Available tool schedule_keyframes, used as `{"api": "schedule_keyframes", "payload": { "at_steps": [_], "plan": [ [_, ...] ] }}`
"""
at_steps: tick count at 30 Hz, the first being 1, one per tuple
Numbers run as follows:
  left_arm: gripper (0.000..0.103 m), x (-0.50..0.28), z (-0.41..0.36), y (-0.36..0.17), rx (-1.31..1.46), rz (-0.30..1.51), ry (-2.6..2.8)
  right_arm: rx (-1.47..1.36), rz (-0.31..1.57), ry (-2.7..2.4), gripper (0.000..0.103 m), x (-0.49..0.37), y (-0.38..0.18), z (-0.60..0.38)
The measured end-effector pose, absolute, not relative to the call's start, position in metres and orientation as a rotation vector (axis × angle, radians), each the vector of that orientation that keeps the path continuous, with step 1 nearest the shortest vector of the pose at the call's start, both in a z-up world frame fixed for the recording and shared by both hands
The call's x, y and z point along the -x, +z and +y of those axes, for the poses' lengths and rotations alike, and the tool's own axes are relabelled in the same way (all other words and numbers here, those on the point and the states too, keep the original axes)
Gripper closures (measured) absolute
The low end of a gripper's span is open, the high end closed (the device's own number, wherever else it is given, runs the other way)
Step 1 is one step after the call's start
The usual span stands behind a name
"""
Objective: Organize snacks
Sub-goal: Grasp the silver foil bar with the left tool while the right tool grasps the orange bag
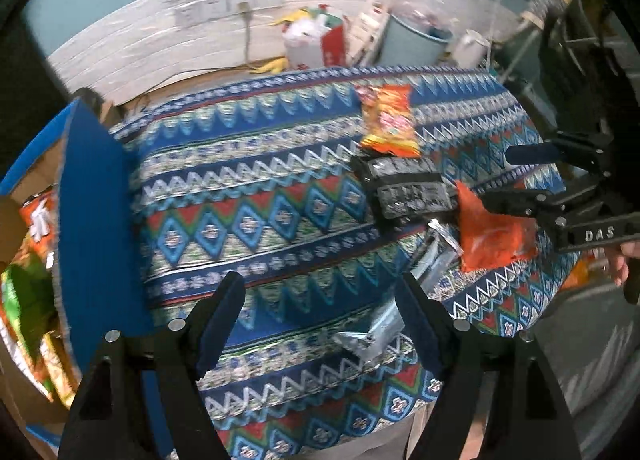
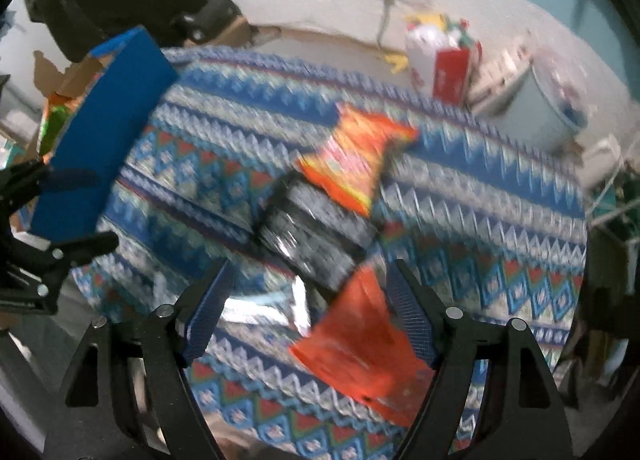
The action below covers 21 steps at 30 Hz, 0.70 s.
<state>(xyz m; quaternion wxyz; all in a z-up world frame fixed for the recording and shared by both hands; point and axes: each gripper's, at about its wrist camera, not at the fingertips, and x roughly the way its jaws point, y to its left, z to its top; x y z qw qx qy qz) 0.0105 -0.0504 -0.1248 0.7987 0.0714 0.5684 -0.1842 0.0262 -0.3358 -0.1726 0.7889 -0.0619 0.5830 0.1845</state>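
Observation:
Several snack packs lie on a table with a patterned cloth (image 1: 260, 200): an orange-yellow chip bag (image 1: 390, 120) (image 2: 356, 156), a black pack (image 1: 408, 188) (image 2: 316, 236), a plain orange bag (image 1: 492, 232) (image 2: 360, 344) and a silver pouch (image 1: 380, 328) (image 2: 264, 308). My left gripper (image 1: 318, 292) is open above the cloth, with the silver pouch by its right finger. My right gripper (image 2: 308, 280) is open over the plain orange bag; it also shows in the left wrist view (image 1: 496, 176). A blue cardboard box (image 1: 92, 220) (image 2: 104, 120) with snack bags inside stands at the left.
Beyond the table, on the floor, stand a white and red bag (image 1: 316, 36), a pale blue bin (image 1: 416, 40) and a wall socket strip (image 1: 228, 4). A metal rack (image 1: 560, 20) stands at the right. The left gripper shows at the left edge of the right wrist view (image 2: 76, 212).

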Motion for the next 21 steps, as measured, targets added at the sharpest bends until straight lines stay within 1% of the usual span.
{"api": "schedule_keyframes", "payload": {
  "at_steps": [8, 17, 21],
  "plan": [
    [0.024, -0.012, -0.082, -0.149, -0.100, 1.301, -0.457, 0.075, 1.389, 0.360, 0.024, -0.023, -0.212, -0.376],
    [0.024, -0.014, -0.110, -0.164, -0.156, 1.302, -0.485, 0.089, 1.476, 0.404, 0.023, -0.014, -0.233, -0.382],
    [0.024, -0.010, -0.120, -0.178, -0.188, 1.328, -0.494, 0.104, 1.489, 0.398, 0.023, -0.006, -0.235, -0.386]
  ]
}}
